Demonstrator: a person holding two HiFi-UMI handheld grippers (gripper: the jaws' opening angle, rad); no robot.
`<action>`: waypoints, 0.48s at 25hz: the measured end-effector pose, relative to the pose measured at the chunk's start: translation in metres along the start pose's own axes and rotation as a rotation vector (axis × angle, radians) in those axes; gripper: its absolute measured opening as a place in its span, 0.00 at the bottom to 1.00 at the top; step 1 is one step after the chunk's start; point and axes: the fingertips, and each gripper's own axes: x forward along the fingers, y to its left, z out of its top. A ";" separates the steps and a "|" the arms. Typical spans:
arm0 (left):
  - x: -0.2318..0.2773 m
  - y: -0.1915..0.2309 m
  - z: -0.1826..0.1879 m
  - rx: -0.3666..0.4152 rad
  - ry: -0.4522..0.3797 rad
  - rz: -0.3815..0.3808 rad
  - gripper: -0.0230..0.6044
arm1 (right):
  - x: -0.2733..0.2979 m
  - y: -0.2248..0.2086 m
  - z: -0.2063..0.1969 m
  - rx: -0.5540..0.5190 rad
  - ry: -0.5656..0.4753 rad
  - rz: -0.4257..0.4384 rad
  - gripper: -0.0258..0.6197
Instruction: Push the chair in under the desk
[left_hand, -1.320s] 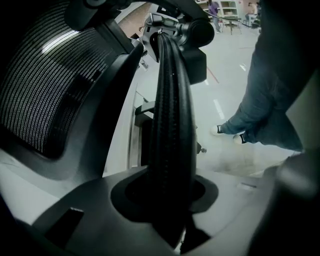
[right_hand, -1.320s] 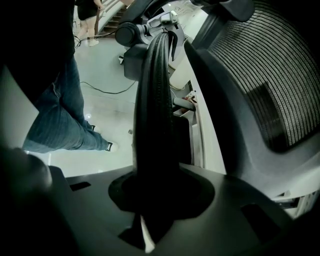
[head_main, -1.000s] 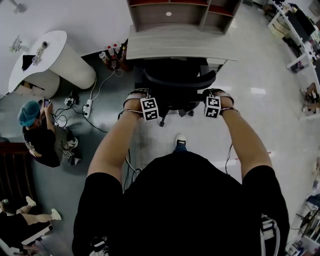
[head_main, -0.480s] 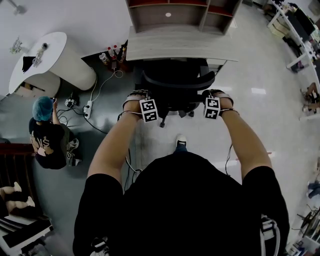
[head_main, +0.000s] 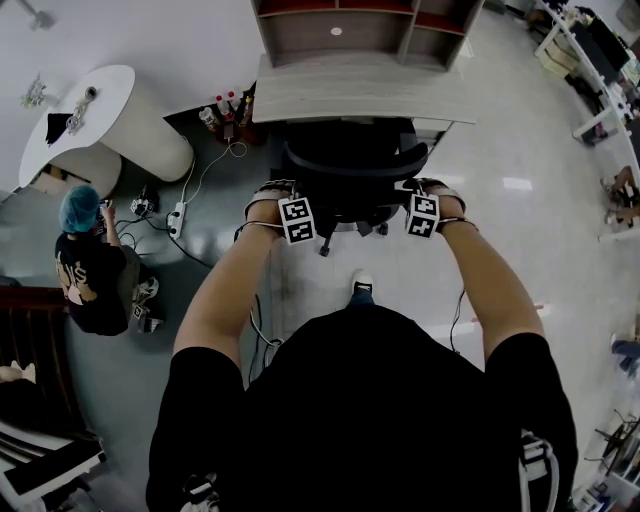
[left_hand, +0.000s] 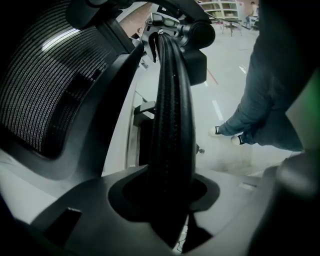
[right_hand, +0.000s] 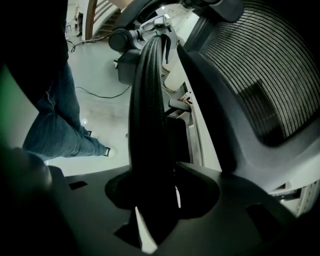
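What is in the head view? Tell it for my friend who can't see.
Seen from above, a person in a black top reaches both arms to a black office chair pushed partly under a wooden desk, with the left tool and right tool at its back. Both tools' jaws have just been opening, a bar of the chair between them.

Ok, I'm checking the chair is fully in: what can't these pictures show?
How far the chair goes under: head view, the desk top covers its front.
Chair base: head view, mostly hidden behind the backrest.
Gap to the desk: left gripper view, the armrest and backrest block it.
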 end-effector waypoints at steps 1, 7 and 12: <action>0.000 -0.002 0.000 -0.008 -0.001 -0.014 0.27 | -0.001 0.000 -0.001 0.016 -0.003 -0.001 0.28; -0.009 -0.003 -0.001 -0.059 -0.016 -0.033 0.37 | -0.020 -0.004 -0.009 0.069 -0.017 -0.063 0.36; -0.036 0.000 -0.001 -0.107 -0.057 0.005 0.40 | -0.053 -0.001 -0.010 0.167 -0.067 -0.118 0.38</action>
